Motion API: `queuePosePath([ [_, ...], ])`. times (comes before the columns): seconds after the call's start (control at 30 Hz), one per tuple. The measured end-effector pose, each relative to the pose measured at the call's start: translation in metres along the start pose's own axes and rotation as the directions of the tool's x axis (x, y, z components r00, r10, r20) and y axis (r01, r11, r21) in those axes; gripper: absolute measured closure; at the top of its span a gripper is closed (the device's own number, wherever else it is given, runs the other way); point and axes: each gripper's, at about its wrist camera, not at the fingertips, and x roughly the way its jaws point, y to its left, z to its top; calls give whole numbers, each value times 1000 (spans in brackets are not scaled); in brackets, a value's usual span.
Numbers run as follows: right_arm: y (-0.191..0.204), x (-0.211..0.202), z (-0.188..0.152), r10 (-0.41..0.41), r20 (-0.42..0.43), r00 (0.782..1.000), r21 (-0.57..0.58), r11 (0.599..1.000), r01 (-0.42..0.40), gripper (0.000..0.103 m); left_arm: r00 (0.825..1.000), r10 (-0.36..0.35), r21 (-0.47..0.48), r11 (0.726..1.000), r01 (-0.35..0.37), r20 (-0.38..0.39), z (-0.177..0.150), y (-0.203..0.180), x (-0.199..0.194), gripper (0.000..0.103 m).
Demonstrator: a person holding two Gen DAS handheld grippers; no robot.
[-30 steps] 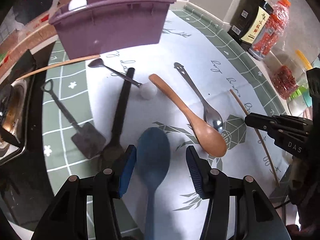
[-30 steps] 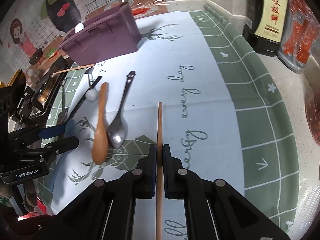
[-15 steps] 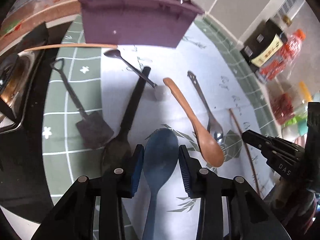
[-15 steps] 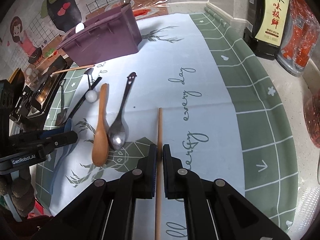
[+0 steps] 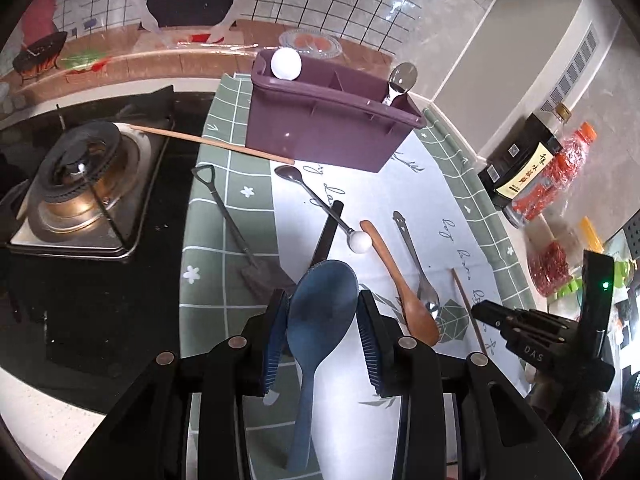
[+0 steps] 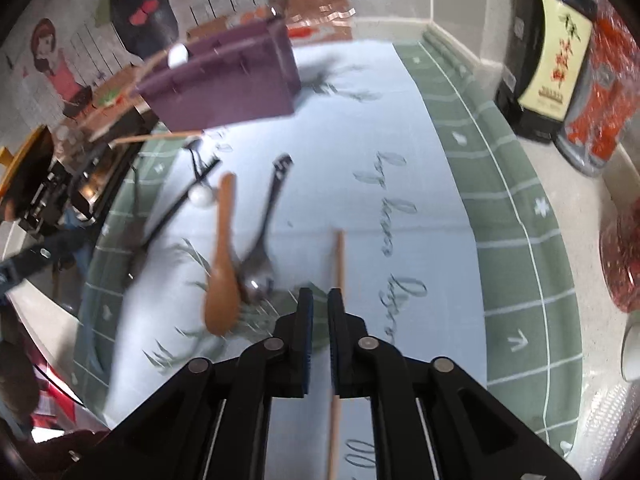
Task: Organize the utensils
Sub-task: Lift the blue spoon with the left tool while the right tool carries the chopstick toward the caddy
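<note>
Gripping a blue rice paddle [image 5: 322, 308] by the edges of its bowl, the left gripper [image 5: 323, 330] carries it lifted off the mat [image 5: 436, 200], handle trailing back between the fingers.

Right gripper [image 6: 317, 332]: jaws have just been opening; a narrow gap shows between the pads. 1 wooden chopstick [image 6: 339, 260] runs along the inside of the right-hand finger; whether that pad touches it cannot be told. This view is motion-blurred.

Purple organizer bin [image 5: 328, 128]: stands at the far end of the mat. A white ball-topped utensil [image 5: 285, 63] rises from its left end, a steel spoon [image 5: 400, 80] from its right end.

Items loose on the mat:
- 1 wooden spoon [image 5: 400, 284], bowl nearest the camera.
- 1 steel spoon with smiley handle [image 5: 416, 264], just beside the wooden spoon.
- 1 small spoon with white ball end [image 5: 320, 204], lying across a black-handled utensil [image 5: 328, 232].
- 1 shovel-shaped spoon [image 5: 240, 232], on the green border.
- 1 second chopstick [image 5: 208, 142], reaching from the gas burner [image 5: 80, 176] to the front of the bin.

Sauce bottle [image 5: 520, 160] and red-filled bottle [image 5: 552, 176]: on the counter, right of the mat.
</note>
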Motion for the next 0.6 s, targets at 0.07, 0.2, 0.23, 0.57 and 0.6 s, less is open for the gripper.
queuePosePath([
  [0.07,-2,0,-4,3,-18,1000,-6,1000,-3,80,1000,1,10,1000,-1,4,-2,-1,-4,67],
  [0.2,-2,5,-3,-16,-69,997,-19,1000,14,80,1000,-11,12,1000,11,4,-4,-1,-6,67],
  [0.23,-2,8,-1,-19,-81,997,-19,1000,18,80,1000,-14,9,1000,14,4,-4,-1,-6,67],
  [0.57,9,-2,9,-11,-24,1000,-83,997,9,97,1000,-8,-25,1000,9,26,-4,9,-15,67],
  [0.6,11,-10,9,-9,5,1000,-84,996,9,97,999,-8,-29,1000,9,31,-3,10,-17,67],
])
